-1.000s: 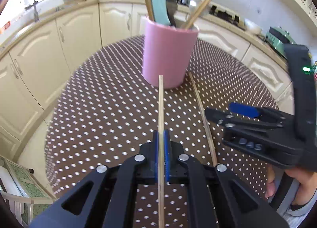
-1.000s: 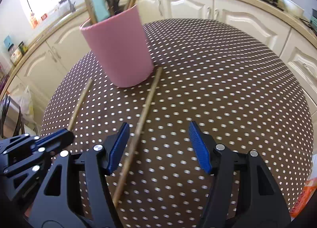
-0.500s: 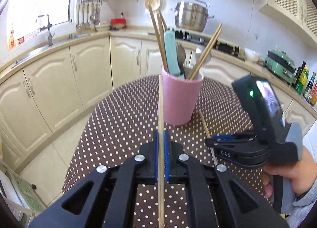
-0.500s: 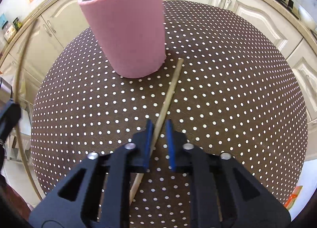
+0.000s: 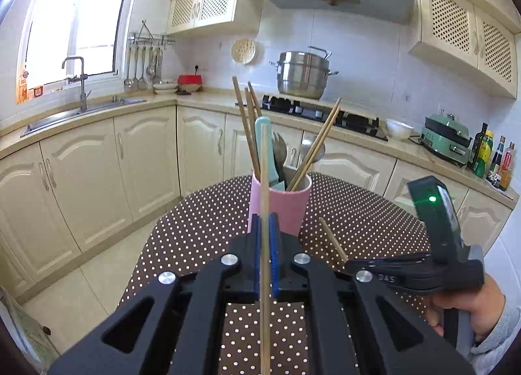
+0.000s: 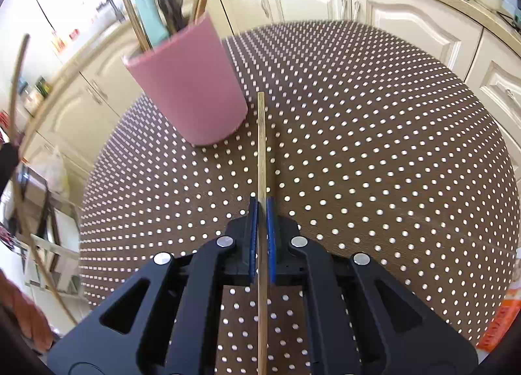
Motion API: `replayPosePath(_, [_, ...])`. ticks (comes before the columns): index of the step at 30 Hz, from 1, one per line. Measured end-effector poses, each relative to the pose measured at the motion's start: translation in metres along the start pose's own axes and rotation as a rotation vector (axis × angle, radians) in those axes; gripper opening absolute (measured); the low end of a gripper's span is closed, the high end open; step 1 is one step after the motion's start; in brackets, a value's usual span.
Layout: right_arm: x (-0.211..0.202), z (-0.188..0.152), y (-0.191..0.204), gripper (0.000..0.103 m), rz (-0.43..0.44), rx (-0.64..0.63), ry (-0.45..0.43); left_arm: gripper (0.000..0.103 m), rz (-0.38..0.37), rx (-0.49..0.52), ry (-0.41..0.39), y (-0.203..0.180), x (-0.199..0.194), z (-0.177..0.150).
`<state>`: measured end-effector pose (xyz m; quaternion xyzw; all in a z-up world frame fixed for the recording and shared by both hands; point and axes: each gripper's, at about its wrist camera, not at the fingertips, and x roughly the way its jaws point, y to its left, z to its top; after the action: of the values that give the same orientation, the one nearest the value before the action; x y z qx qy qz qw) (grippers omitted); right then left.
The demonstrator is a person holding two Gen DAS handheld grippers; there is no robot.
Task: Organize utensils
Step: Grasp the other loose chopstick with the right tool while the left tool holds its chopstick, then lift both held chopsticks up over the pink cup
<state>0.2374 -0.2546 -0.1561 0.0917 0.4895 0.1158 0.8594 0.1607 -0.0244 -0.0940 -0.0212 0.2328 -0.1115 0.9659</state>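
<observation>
Nearest, each gripper has its jaws clamped on one chopstick. The left gripper (image 5: 265,238) holds its stick (image 5: 264,179) up off the table (image 5: 202,228), tip level with the utensils ahead. The right gripper (image 6: 262,218) pinches the second stick (image 6: 261,147), which points just beside the cup's base. Beyond stands the pink cup (image 5: 281,204), already bristling with chopsticks and spoons. The step looks like carry-to-cup; next, each stick likely needs tipping upright above the rim before release.
</observation>
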Motion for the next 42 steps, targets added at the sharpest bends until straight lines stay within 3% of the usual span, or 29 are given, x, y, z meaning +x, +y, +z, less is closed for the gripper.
replayPosePath(5, [-0.043, -0.008, -0.016, 0.006, 0.066, 0.017, -0.154, 0.005, -0.017, 0.001, -0.055, -0.007, -0.005, 0.007])
replayPosePath(12, [-0.113, -0.013, -0.003, 0.006, 0.095, -0.036, -0.421, 0.005, -0.082, -0.011, -0.149, -0.015, -0.008, 0.022])
replayPosePath(19, [-0.156, 0.001, 0.011, 0.006, 0.159, -0.079, -0.584, 0.005, -0.175, -0.025, -0.26, -0.019, -0.003, 0.051])
replayPosePath(31, [-0.158, 0.06, 0.041, 0.006, 0.149, -0.121, -0.713, 0.005, -0.262, -0.12, -0.41, -0.007, 0.038, 0.094])
replayPosePath(42, [-0.139, 0.085, 0.036, 0.006, 0.182, -0.119, -0.732, 0.005, -0.191, -0.193, -0.59, 0.003, 0.074, 0.111])
